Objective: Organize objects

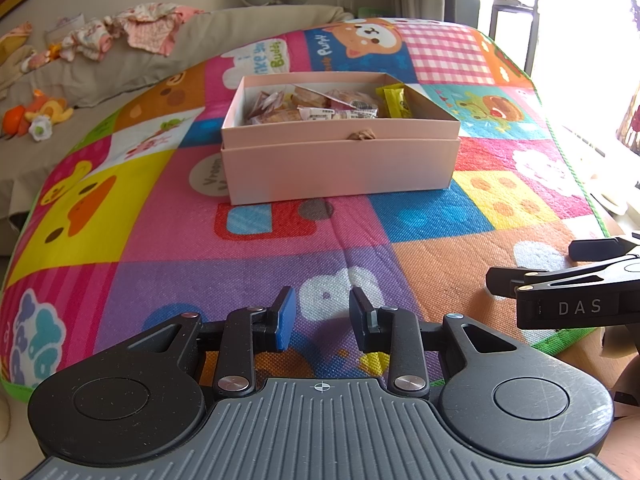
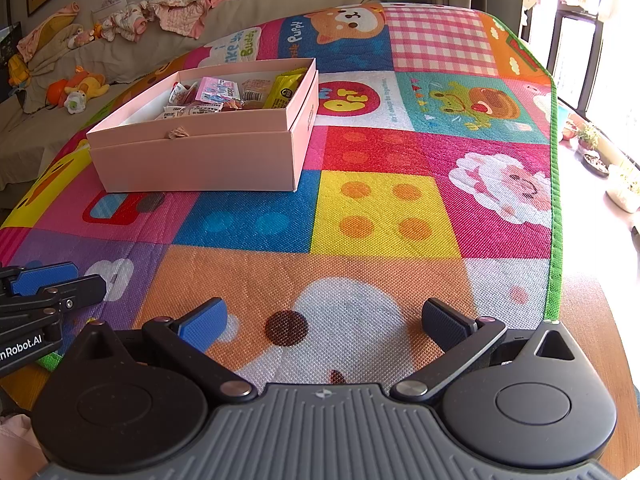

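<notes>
Left claw point(image 1: 322, 320): hovers low over the mat's near edge; blue pads a small gap apart, nothing between them; seen in the right view at far left point(image 2: 48, 284), where the spread cannot be told
Right claw point(image 2: 324, 322): fingers spread wide, empty; over the orange patch with the white shape; enters the left view from the right edge point(image 1: 536, 268)
Box point(image 1: 340, 152): pink, lid off, on the mat; straight ahead of the left claw and well apart from it; ahead and to the left of the right claw point(image 2: 200, 152), also well apart
Snacks point(image 1: 316, 106): wrapped packets piled inside the box; a yellow packet point(image 2: 282, 88) leans at the box's right end
Mat point(image 2: 380, 208): bright cartoon squares, green border; carries the box; both claws above its near part
Sofa point(image 1: 120, 68): behind the mat on the left; crumpled clothes point(image 1: 148, 28) and soft toys point(image 1: 38, 114) lie on it
</notes>
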